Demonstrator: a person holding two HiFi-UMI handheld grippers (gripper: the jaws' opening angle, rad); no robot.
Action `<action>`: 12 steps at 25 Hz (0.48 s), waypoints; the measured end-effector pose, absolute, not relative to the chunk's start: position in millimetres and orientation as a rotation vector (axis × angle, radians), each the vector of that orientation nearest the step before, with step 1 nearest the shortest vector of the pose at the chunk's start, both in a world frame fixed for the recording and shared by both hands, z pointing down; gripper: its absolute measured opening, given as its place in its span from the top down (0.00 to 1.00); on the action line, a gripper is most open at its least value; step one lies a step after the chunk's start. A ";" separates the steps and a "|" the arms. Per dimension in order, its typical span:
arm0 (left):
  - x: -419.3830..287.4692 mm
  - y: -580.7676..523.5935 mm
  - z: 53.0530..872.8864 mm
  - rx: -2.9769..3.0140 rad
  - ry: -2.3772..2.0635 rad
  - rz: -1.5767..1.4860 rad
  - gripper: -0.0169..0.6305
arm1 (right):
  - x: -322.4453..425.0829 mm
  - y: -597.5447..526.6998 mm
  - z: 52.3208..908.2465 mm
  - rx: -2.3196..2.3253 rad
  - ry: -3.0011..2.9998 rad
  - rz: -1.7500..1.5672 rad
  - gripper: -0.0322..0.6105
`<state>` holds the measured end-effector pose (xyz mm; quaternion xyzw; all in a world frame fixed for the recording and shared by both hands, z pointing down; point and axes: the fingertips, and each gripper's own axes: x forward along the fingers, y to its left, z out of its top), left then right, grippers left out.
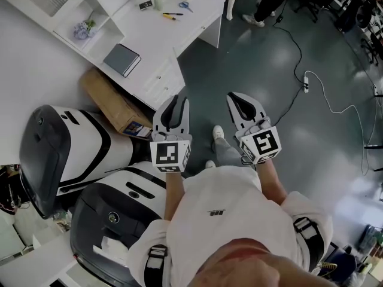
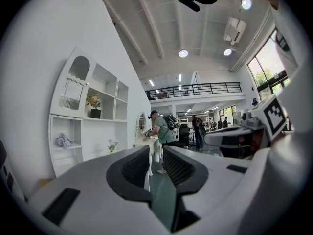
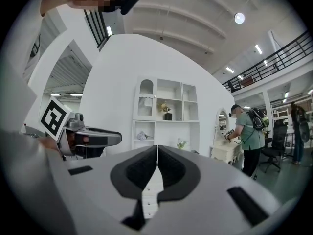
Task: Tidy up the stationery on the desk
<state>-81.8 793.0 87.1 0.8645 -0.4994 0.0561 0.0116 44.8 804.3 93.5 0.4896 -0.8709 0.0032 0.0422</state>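
Overhead, the head view alone shows the stationery: a pair of blue-handled scissors [image 1: 185,6] and a few thin pens [image 1: 172,15] lie at the far end of the white desk [image 1: 197,17], well apart from both grippers. The pens' long axis runs roughly across the picture; the scissors are too small to tell which way their blades point. A closed grey notebook [image 1: 122,59] lies on the same white surface, nearer the person. The left gripper [image 1: 178,100] and the right gripper [image 1: 234,99] hang side by side over the dark floor [image 1: 269,70]. The left gripper view adds a tall white shelf unit [image 2: 93,126] and a person in a green shirt [image 2: 161,130]; its jaws stand a narrow slit apart with nothing between them. The right gripper view shows its jaws pressed together, empty.
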 end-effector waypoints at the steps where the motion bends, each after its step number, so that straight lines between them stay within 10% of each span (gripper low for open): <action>1: -79.8 786.1 88.0 2.693 -1.558 0.174 0.97 | 46.1 796.9 94.0 1.493 -2.666 0.011 0.95; 12: -57.6 696.7 90.2 2.623 -1.590 0.164 0.97 | 60.2 698.4 95.5 1.388 -2.712 0.031 0.95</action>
